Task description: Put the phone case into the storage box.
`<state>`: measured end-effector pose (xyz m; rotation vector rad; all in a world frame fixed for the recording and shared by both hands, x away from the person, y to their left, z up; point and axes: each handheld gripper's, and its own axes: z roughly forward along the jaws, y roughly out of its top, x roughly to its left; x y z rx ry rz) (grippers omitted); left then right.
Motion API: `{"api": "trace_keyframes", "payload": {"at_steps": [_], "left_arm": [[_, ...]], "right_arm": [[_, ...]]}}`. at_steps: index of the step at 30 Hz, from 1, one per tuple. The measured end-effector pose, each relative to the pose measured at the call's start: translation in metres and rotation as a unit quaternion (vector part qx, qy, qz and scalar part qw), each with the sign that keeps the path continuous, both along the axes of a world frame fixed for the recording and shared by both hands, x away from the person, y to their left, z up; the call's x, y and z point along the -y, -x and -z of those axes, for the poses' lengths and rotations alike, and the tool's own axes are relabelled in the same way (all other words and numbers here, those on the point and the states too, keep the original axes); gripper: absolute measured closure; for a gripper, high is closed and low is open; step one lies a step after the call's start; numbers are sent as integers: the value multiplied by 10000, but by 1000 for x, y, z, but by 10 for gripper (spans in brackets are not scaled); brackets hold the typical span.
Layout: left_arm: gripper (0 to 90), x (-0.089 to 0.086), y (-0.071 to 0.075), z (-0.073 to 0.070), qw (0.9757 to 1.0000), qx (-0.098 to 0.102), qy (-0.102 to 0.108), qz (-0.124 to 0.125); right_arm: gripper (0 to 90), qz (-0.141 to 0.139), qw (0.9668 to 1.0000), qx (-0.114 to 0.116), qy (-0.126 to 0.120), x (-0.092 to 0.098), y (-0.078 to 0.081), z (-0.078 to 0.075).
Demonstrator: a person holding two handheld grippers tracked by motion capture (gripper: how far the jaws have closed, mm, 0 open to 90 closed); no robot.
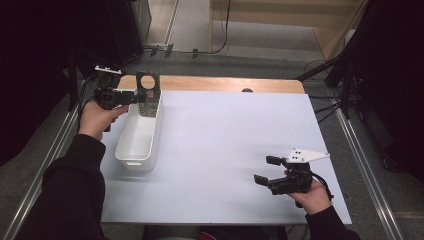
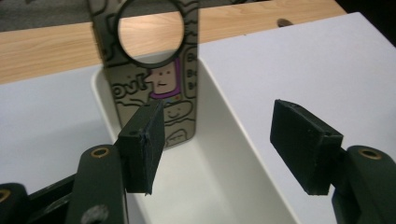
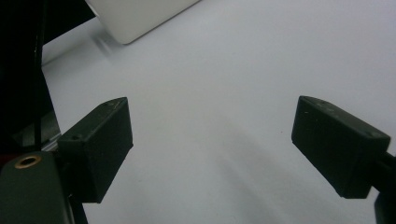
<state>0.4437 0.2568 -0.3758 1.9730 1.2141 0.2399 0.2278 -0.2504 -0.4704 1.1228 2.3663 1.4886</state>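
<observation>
Jaws of the left gripper stand apart, nothing between them; the door hanger stands upright in the far end of the white bin, just ahead and slightly left, long axis vertical, leaning on the end wall. Right gripper is wide, empty, well apart over the table. Left is nearer.

My grippers' jaws are black. The bin is plain white, the hanger tag grey-brown with black doodles and a purple figure, the mat pale bluish white.
</observation>
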Motion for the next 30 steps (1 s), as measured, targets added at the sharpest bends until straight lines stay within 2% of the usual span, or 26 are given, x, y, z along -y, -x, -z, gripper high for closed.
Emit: {"api": "trace_keyframes", "payload": {"at_steps": [7, 12, 15, 19, 26, 30], "left_arm": [[350, 7, 11, -4, 9995, 80, 69, 284], [349, 7, 19, -4, 9993, 165, 110, 330], [349, 9, 25, -4, 9987, 198, 173, 446], [349, 11, 31, -5, 9983, 210, 149, 525], [349, 14, 41, -5, 9962, 223, 365, 756], [349, 20, 47, -2, 9955, 189, 226, 900]], "right_arm": [[114, 6, 10000, -10, -20, 1, -1, -1], [114, 13, 10000, -16, -16, 1, -1, -1], [115, 9, 10000, -25, 10, 0, -1, 0], [114, -2, 10000, -17, -1, -1, -1, 0], [114, -13, 10000, -24, 16, -1, -1, 0], [114, -39, 10000, -38, -9, -1, -1, 0]]}}
